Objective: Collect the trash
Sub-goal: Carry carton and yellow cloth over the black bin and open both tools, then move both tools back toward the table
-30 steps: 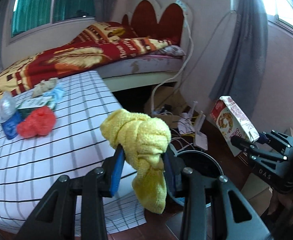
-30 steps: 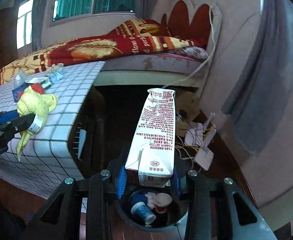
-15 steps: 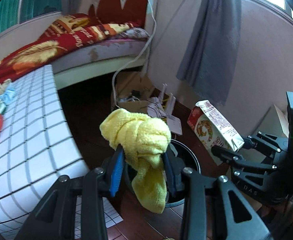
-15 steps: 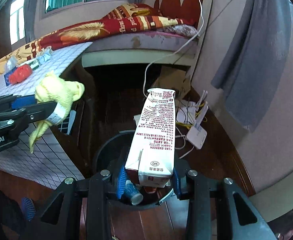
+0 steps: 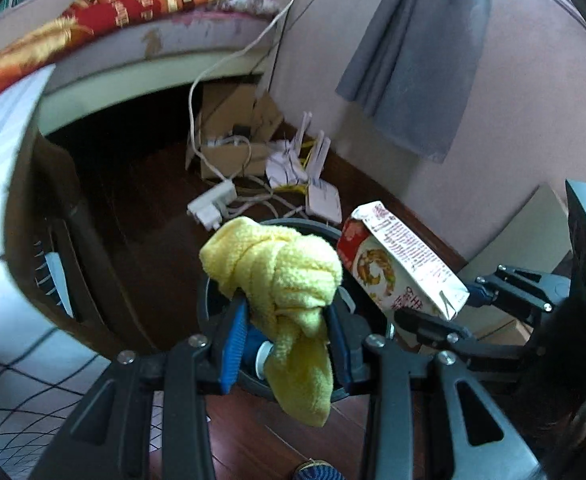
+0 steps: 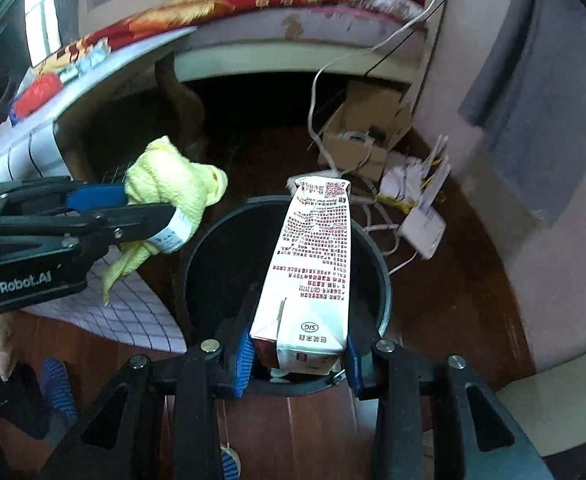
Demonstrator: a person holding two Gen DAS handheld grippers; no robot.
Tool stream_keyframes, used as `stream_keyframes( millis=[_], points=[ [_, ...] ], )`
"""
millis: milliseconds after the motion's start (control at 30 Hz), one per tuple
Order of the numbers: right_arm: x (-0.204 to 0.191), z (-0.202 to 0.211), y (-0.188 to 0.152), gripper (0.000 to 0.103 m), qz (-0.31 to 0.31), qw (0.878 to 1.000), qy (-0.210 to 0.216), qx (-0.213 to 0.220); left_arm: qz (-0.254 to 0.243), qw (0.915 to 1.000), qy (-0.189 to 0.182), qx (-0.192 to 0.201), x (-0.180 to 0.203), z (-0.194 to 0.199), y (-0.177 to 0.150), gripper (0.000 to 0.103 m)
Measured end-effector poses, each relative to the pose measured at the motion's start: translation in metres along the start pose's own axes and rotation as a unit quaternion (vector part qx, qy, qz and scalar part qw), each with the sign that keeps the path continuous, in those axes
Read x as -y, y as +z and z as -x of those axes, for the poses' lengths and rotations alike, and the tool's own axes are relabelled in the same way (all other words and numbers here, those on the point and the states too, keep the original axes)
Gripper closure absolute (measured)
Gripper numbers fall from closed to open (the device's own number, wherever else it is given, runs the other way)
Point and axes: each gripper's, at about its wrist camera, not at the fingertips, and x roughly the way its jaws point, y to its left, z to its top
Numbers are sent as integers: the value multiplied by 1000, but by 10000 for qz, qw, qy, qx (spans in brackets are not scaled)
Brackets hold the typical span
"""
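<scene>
Both your tongs have dropped toward the bin (image 6: 285, 264). Left tongs (image 5: 287, 344) clamp the yellow cloth (image 5: 281, 276), right tongs (image 6: 299, 356) the carton (image 6: 313, 276); neither released. More trash (image 6: 37, 92) waits on the counter (image 6: 25, 152).

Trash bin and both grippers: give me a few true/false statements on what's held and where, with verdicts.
1. The left gripper is shut on a knotted yellow cloth. True.
2. The right gripper holds a plastic bottle. False: it is shut on a milk carton.
3. The carton hangs above the open black bin. True.
4. The bin has a lid on it. False: it is open, its dark inside showing.
5. The yellow cloth already lies inside the bin. False: it is clamped between the left gripper's pads, above the rim.
6. A white router lies on the floor beyond the bin. True.
</scene>
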Motion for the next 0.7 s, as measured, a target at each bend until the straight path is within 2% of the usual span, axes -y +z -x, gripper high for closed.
stream_keyframes(
  millis=[167,233,267,300,333,400,433,533,700],
  points=[
    [-5,-23,-2,63,196,9993,81,-293,-24,9996,-146,-241,1,-20,-3,63],
    [-6,-39,-2,62,325,9979,97,-559,25,9986,-270,-459,-1,-32,-3,51],
    [-6,-49,-4,33,369,9966,-65,-737,91,9985,-132,-521,-3,-40,-5,35],
    [-4,-60,-9,14,413,9941,-382,-924,126,9986,9,-521,-4,-43,-7,22],
    [-2,-67,-15,0,491,9916,-548,-1067,149,9986,36,-507,-6,-43,-8,19],
    [2,-75,-22,0,503,9868,-803,-1313,198,9980,236,-547,-9,-44,-12,5],
    [7,-77,-25,0,447,9857,-865,-1372,191,9978,316,-543,-10,-45,-13,4],
    [18,-80,-28,0,282,9824,-1026,-1536,129,9965,565,-595,-13,-45,-20,3],
    [35,-79,-27,0,-57,9812,-1118,-1572,58,9954,685,-664,-14,-46,-26,2]
  ],
)
